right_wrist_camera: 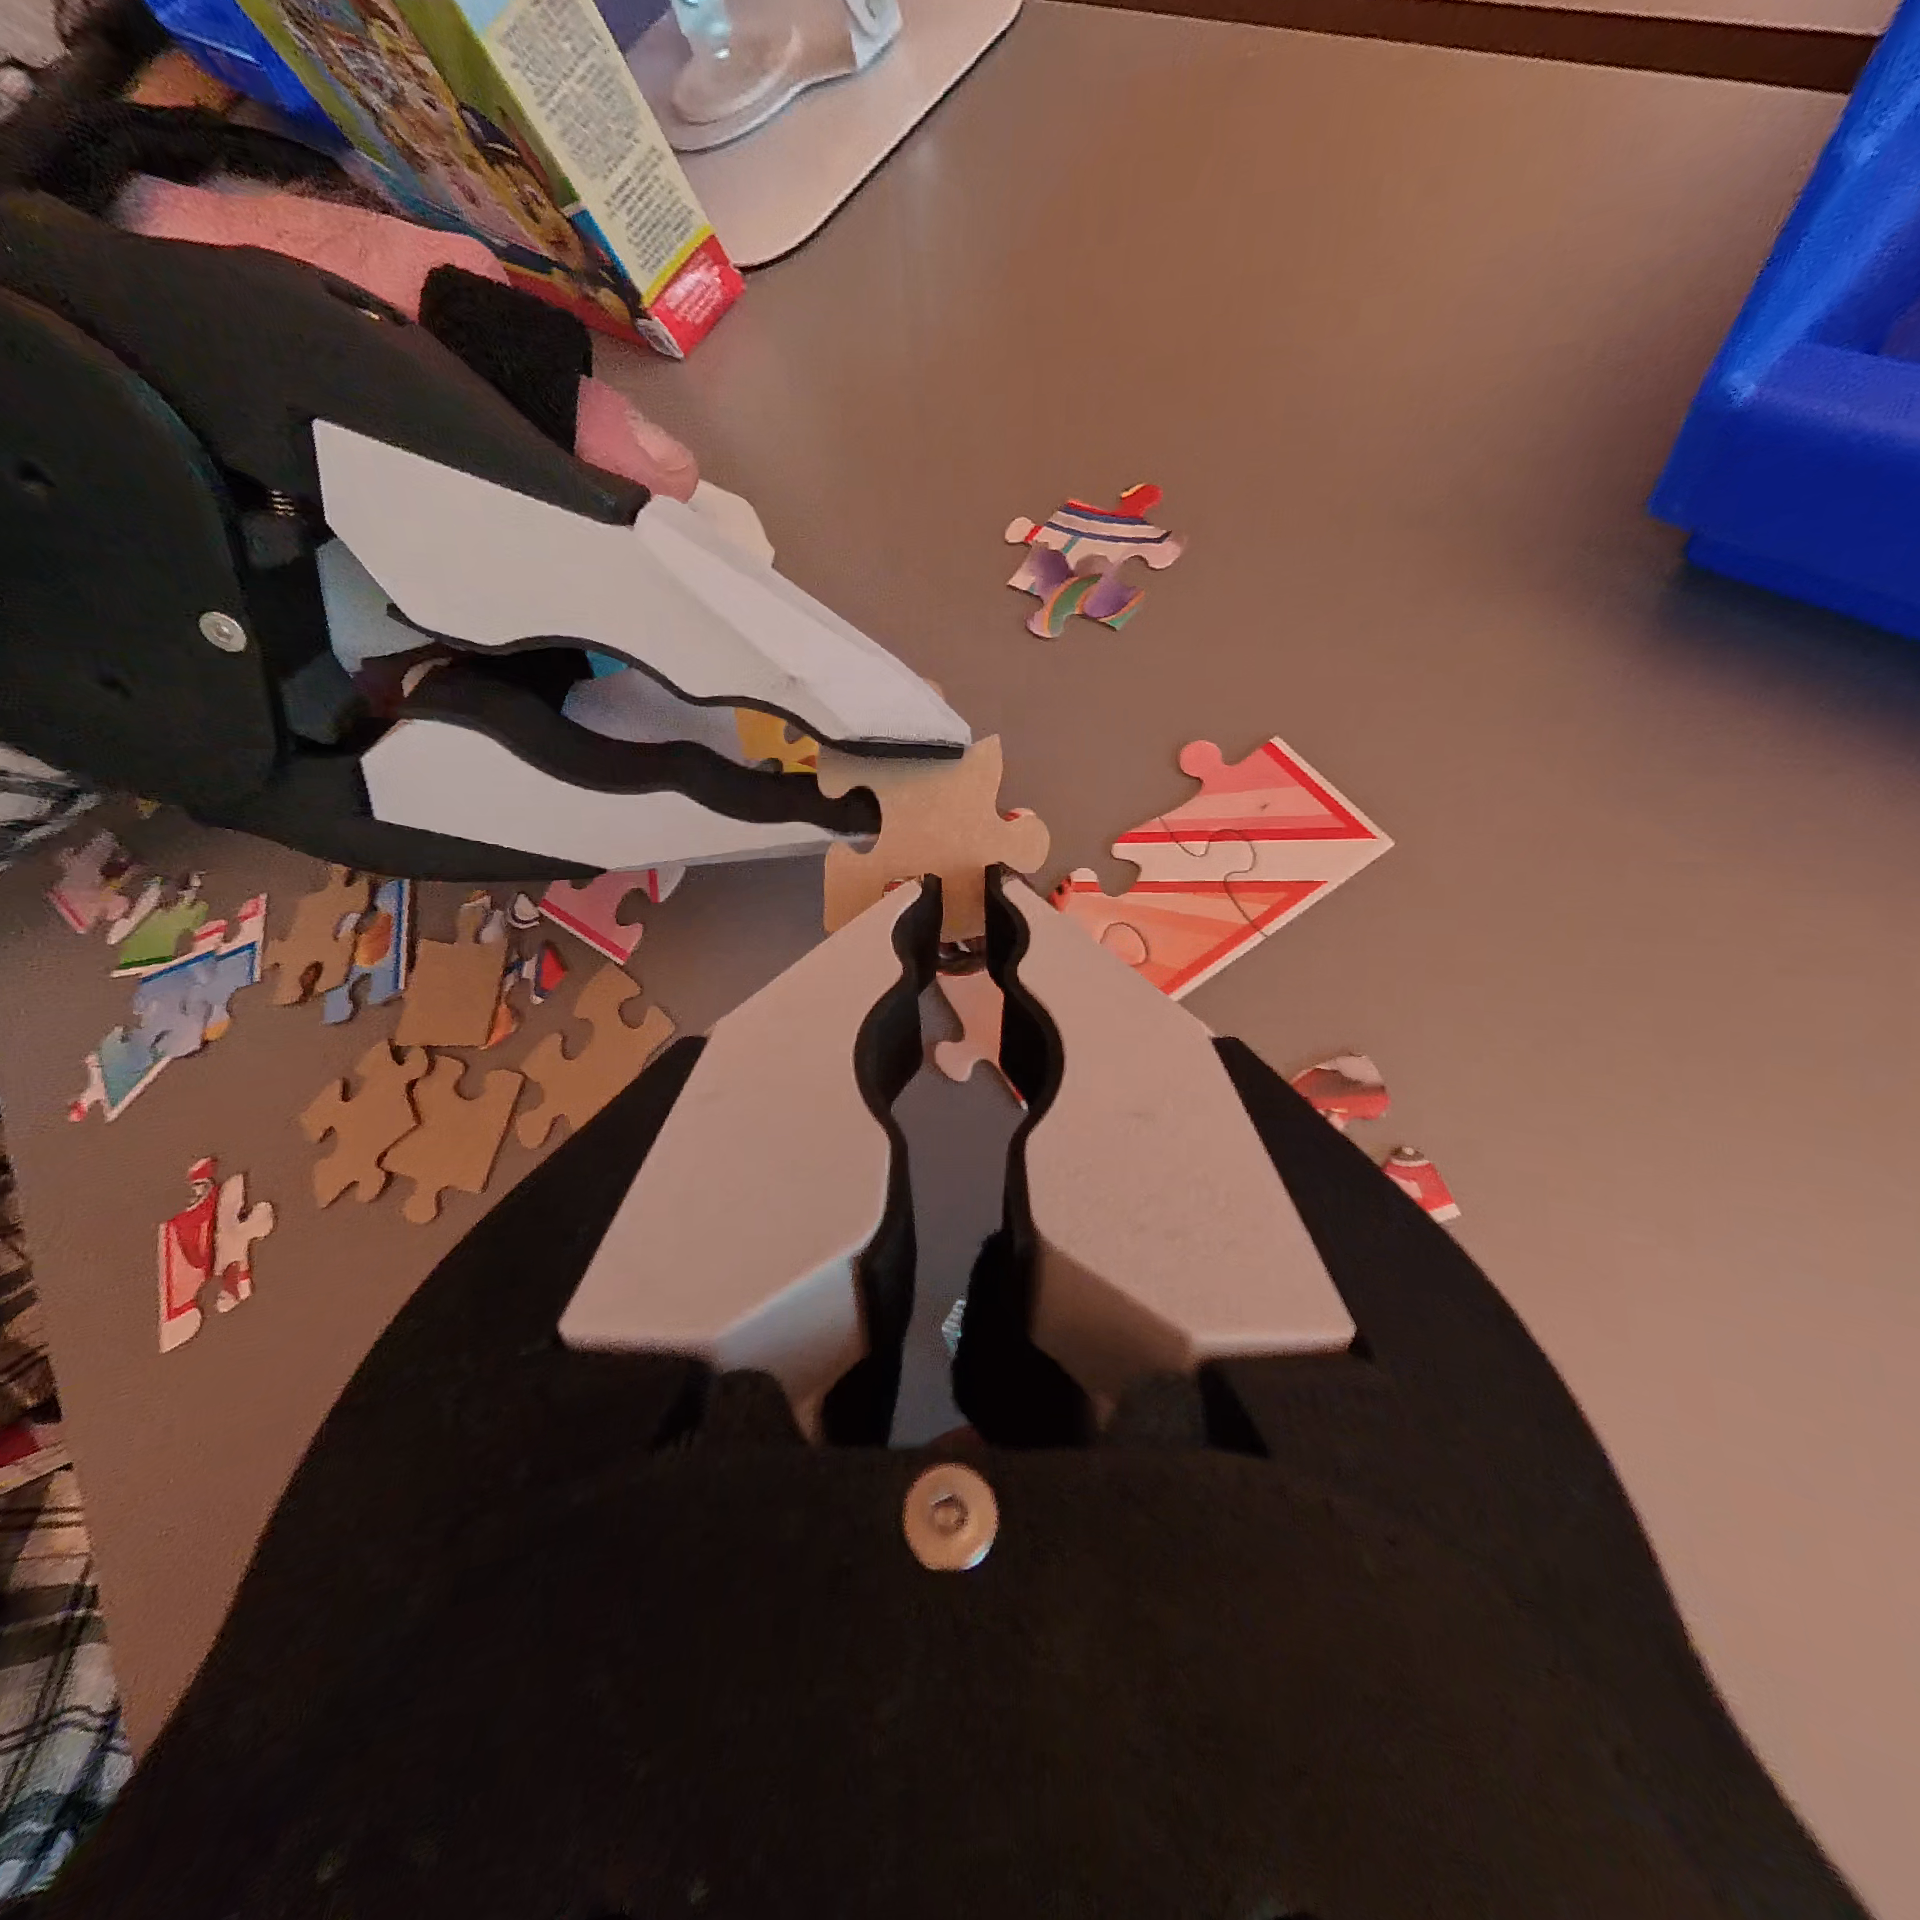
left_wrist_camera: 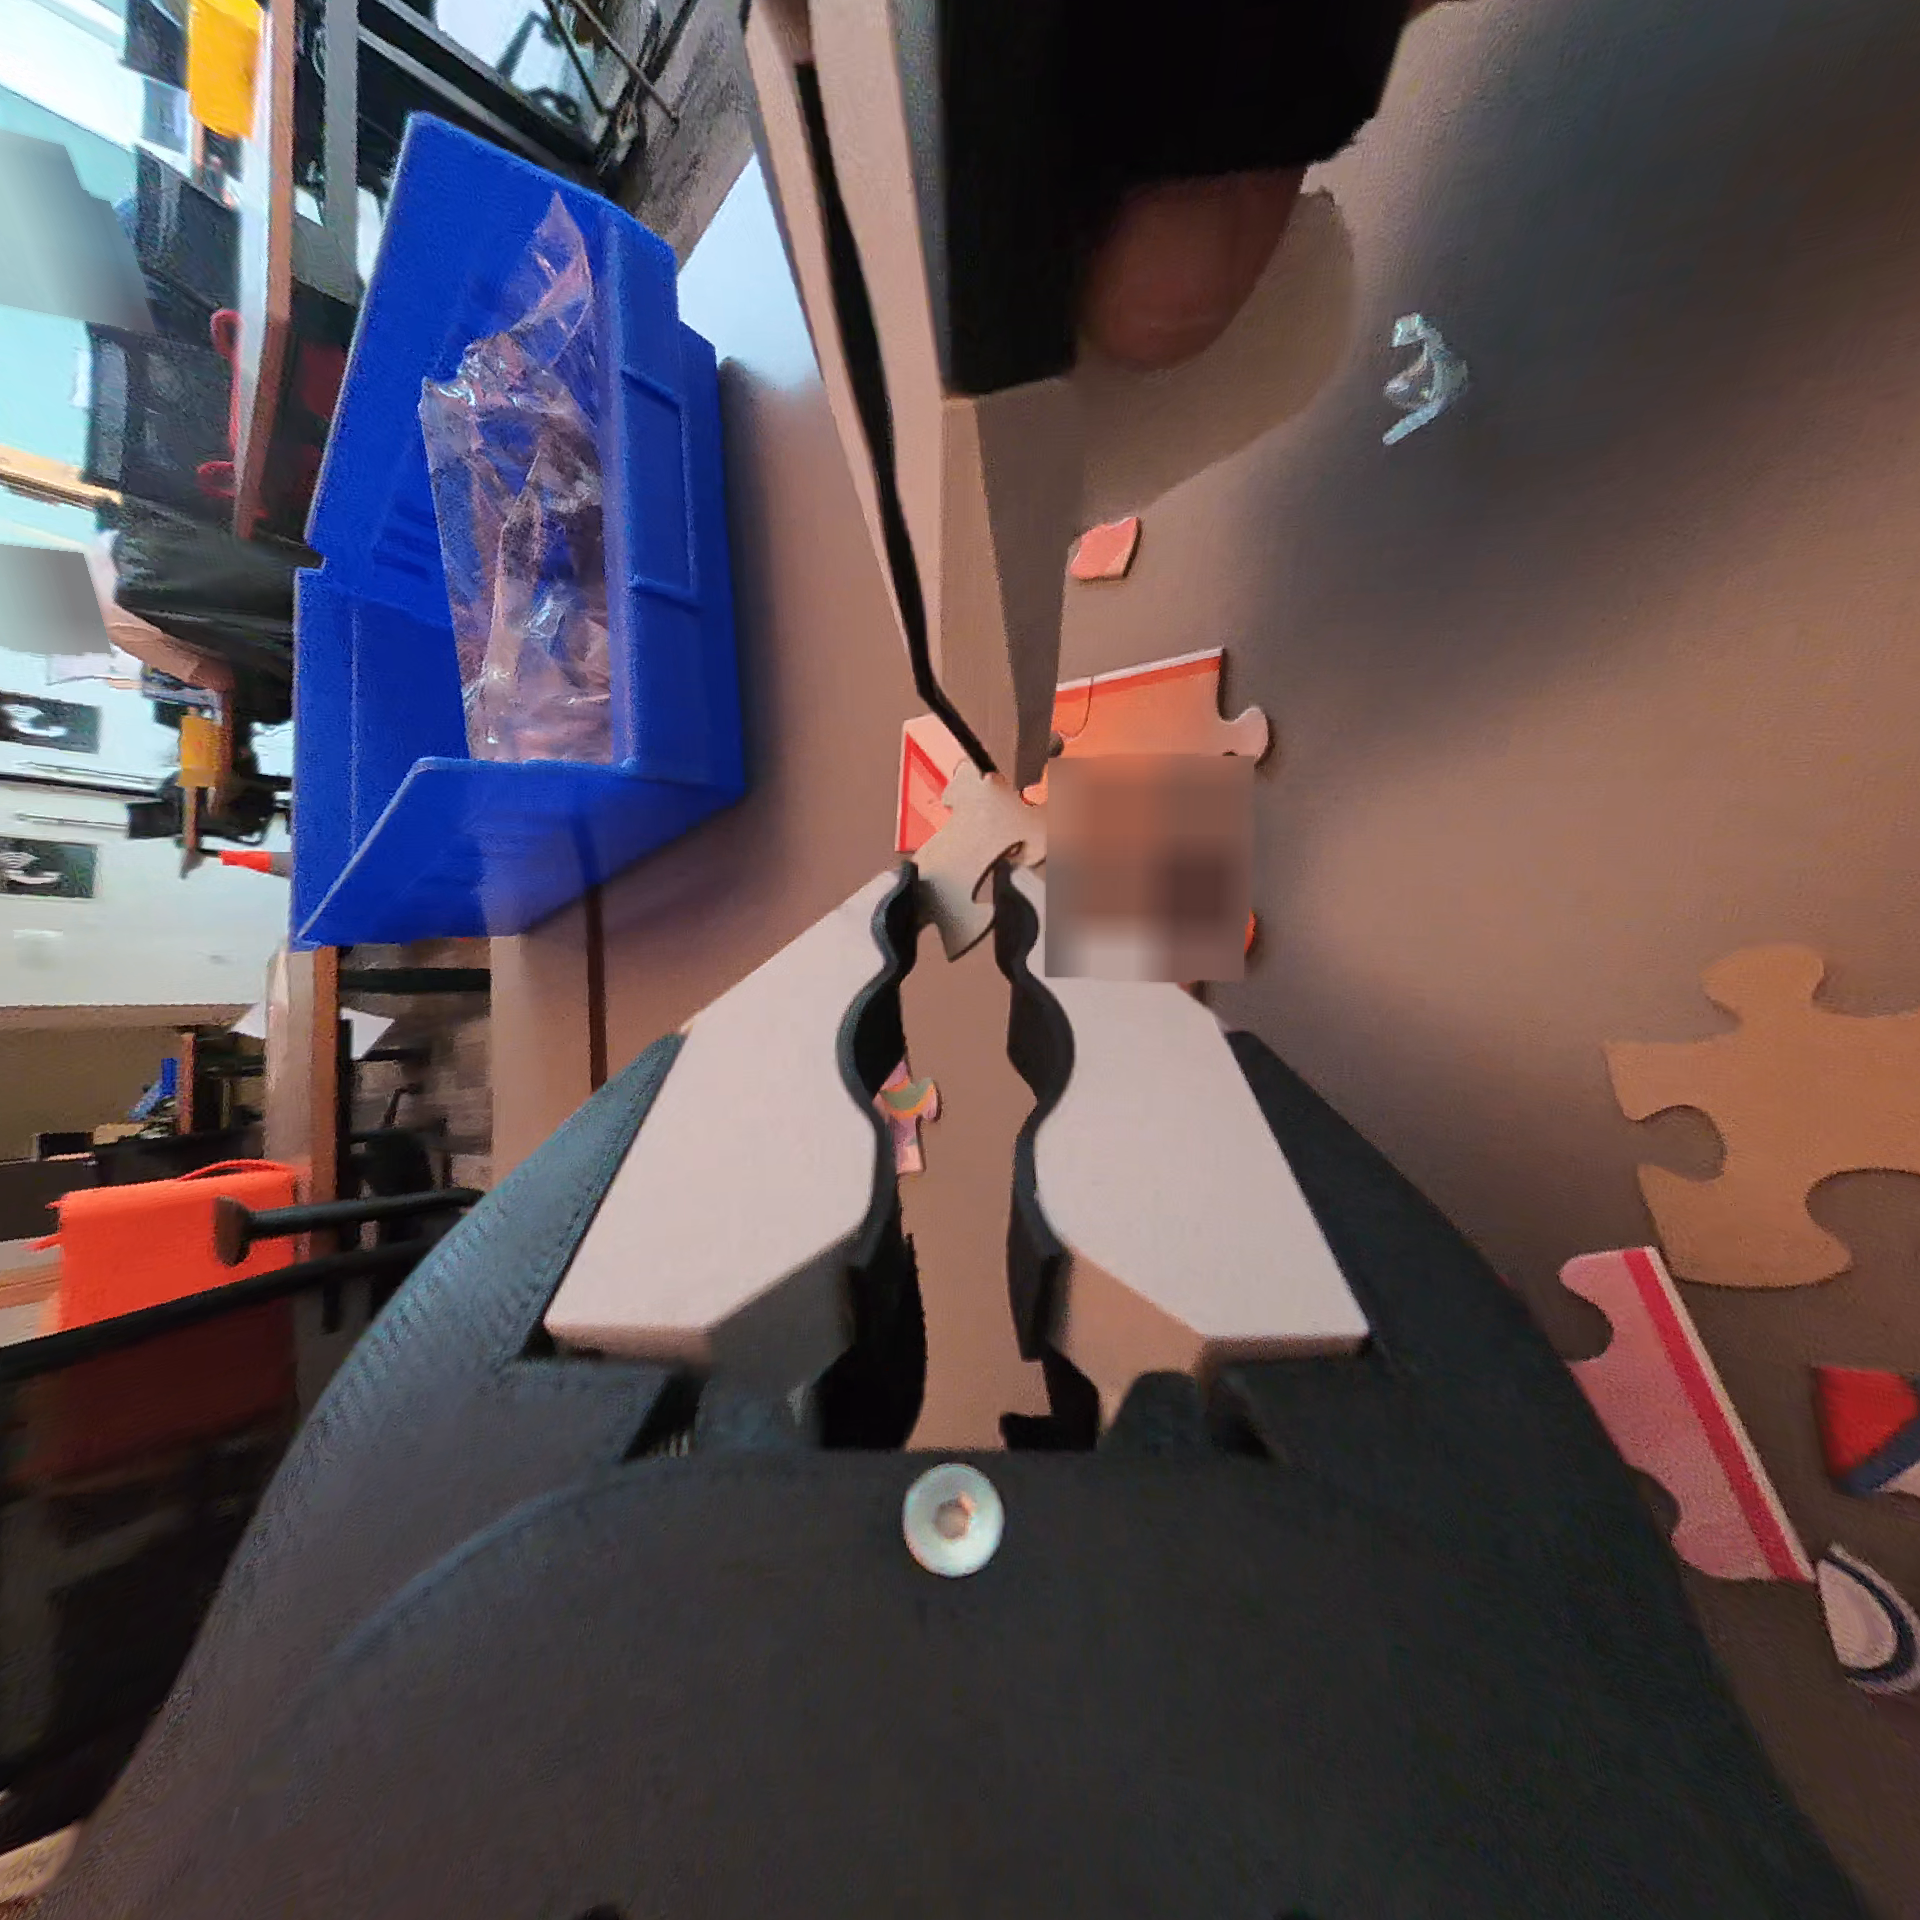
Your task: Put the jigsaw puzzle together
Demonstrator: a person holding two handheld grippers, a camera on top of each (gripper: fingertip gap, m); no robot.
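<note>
A puzzle piece (right_wrist_camera: 935,821), brown back facing the right wrist camera, is held above the grey table between both grippers. My right gripper (right_wrist_camera: 961,896) is shut on its lower tab. My left gripper (right_wrist_camera: 920,781) comes in from the left and pinches the piece's upper left corner. In the left wrist view the piece (left_wrist_camera: 971,831) sits at my left gripper's tips (left_wrist_camera: 954,891), and the right gripper (left_wrist_camera: 995,774) reaches down onto it from above. A joined pink and red corner section (right_wrist_camera: 1226,862) lies just behind, also seen in the left wrist view (left_wrist_camera: 1132,707).
Loose pieces (right_wrist_camera: 416,1122), several face down, lie at the left. A colourful piece (right_wrist_camera: 1091,566) lies farther back. A puzzle box (right_wrist_camera: 540,156) stands at the back left, and a blue bin (right_wrist_camera: 1818,416) at the right edge. A brown piece (left_wrist_camera: 1766,1122) lies near a pink one (left_wrist_camera: 1683,1413). My left and right fingertips are right by each other.
</note>
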